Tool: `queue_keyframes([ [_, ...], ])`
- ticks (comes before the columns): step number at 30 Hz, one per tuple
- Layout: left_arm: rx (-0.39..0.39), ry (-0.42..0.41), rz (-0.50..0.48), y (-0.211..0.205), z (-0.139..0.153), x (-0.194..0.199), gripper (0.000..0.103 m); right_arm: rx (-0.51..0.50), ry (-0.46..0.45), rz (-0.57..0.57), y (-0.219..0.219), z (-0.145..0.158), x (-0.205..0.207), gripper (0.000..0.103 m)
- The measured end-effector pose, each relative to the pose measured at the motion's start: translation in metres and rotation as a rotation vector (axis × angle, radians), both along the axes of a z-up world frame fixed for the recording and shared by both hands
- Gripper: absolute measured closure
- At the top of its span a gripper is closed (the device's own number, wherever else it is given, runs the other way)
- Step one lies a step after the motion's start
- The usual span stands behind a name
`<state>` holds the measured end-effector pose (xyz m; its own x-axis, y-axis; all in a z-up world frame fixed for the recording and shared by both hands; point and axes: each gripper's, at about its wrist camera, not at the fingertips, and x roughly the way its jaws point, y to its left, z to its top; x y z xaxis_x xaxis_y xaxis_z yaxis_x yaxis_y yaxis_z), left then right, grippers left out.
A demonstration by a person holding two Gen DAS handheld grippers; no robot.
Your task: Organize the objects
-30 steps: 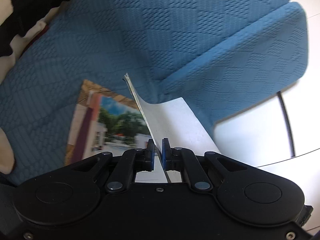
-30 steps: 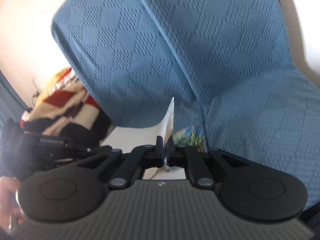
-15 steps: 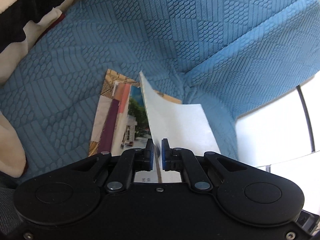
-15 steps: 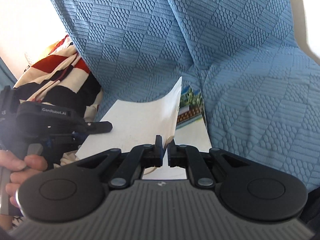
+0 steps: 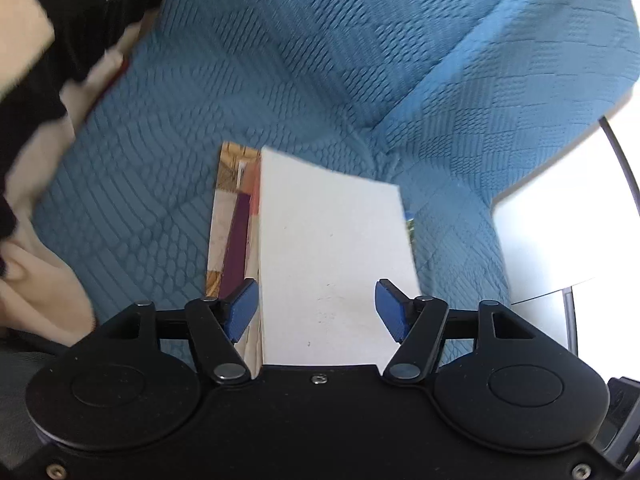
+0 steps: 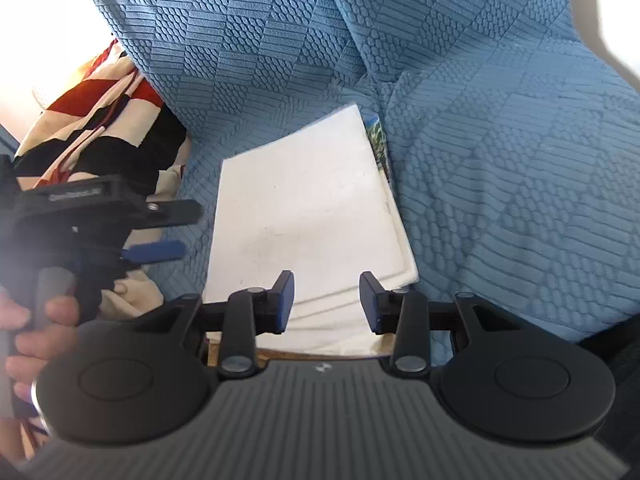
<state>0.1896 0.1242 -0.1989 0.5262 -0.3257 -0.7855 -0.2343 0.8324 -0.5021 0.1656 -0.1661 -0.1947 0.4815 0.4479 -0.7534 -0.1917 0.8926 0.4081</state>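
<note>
Both claws opening — white booklet (image 5: 332,264) released, lying flat.

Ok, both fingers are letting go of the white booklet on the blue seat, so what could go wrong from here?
1. The white booklet lies skewed on the picture book, whose edges show on both sides; a nudge might slide it off.
2. Both grippers' jaws are opening with the left gripper and right gripper low over the cover, so a finger could catch an edge when lifting.
3. The stack sits near the seat crease of the cushion; it may slip toward it.
</note>
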Motion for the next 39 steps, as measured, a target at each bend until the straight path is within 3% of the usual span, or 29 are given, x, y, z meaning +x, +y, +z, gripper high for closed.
queue_keyframes([
  [7,0.074,-0.124,-0.013,-0.009,0.070,-0.026,0.022,-0.002,-0.116,0.005,-0.010,0.062,-0.009,0.063],
  [12,0.105,-0.212,-0.024,-0.017,0.123,-0.044,0.018,0.047,-0.227,0.011,-0.017,0.121,-0.017,0.063],
  [16,0.142,-0.296,-0.022,-0.022,0.166,-0.067,0.004,0.097,-0.287,0.017,-0.022,0.162,-0.025,0.063],
  [24,0.178,-0.399,-0.061,-0.030,0.222,-0.114,0.001,0.115,-0.388,0.060,-0.025,0.214,-0.058,0.060],
  [31,0.233,-0.449,-0.074,-0.046,0.237,-0.156,0.001,0.075,-0.398,0.065,-0.026,0.217,-0.090,0.060],
  [36,0.259,-0.424,-0.054,-0.054,0.215,-0.168,0.001,0.026,-0.389,0.055,-0.023,0.200,-0.107,0.059],
  [39,0.234,-0.397,-0.042,-0.051,0.195,-0.168,0.001,0.018,-0.362,0.060,-0.021,0.183,-0.117,0.059],
])
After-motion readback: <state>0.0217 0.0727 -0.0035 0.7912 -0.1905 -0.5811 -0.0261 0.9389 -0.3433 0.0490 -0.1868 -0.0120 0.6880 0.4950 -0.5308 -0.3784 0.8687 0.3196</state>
